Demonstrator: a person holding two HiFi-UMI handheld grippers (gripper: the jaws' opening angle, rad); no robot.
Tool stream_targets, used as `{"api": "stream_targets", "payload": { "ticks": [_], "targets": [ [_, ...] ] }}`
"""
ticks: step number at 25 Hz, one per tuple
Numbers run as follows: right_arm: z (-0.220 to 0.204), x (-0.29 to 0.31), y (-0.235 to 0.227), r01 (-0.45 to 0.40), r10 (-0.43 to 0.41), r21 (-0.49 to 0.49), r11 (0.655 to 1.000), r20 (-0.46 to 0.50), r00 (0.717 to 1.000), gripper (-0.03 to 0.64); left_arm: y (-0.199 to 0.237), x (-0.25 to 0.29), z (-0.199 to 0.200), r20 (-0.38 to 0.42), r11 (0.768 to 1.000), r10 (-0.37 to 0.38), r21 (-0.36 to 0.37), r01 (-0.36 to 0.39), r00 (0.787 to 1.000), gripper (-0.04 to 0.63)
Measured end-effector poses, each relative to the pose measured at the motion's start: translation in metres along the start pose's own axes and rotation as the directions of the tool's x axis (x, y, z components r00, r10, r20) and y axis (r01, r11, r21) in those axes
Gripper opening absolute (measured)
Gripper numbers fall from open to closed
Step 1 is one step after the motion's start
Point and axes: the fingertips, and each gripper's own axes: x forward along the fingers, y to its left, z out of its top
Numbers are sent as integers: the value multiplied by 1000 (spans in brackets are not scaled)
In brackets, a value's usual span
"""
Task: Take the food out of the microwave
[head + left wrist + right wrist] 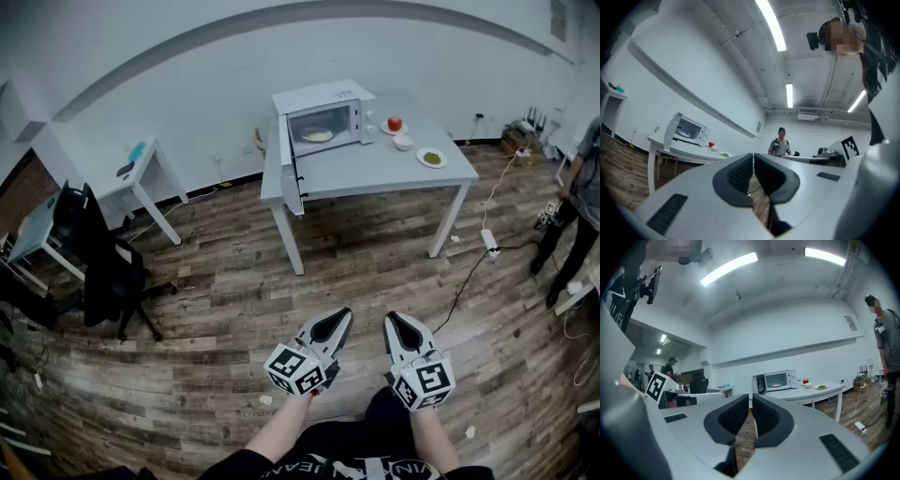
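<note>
A floor (pixel 234 309) of brown wood-grain planks is being shown under a plain white wall (pixel 187 75). The left gripper (pixel 340 317) is being held level and fully closed, its ribbed black pads meeting with nothing between them. Just beside it, the right gripper (pixel 391 321) is likewise being held closed and empty. Well ahead of both, a smooth grey rectangular table (pixel 375 178) is being occupied by a boxy white microwave (pixel 328 112), its door (pixel 289 164) being shown swung wide open. Inside it, a pale round plate of food (pixel 317 136) is being displayed. Past the microwave, toward the right gripper's side, a red round fruit (pixel 395 124), a small white bowl (pixel 403 142) and a plate with green food (pixel 432 157) are being displayed on the tabletop.
</note>
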Motion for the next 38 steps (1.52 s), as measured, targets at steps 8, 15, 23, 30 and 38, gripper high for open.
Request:
{"api": "stream_targets", "payload": {
  "ticks": [8, 15, 23, 30, 38],
  "targets": [
    [-4, 20, -9, 3, -3, -3, 1000, -3, 1000, 48, 21, 13, -5, -3, 1000, -1, -26, 1, 1000, 17],
    [-9, 71, -34, -23, 23, 28, 999, 1, 1000, 48, 64, 45, -6, -6, 999, 30, -42, -30, 1000, 17],
    [8, 157, -90, -93, 93, 24, 995, 1, 996, 48, 131, 111, 12, 6, 995, 91, -37, -91, 996, 17],
    [17, 207, -140, -117, 116, 45, 992, 17, 993, 48, 168, 170, 17, 14, 993, 109, -37, -108, 994, 17],
    [14, 229, -181, -130, 129, 95, 987, 17, 991, 48, 182, 212, 4, -7, 991, 121, -56, -122, 993, 17]
  ]
}}
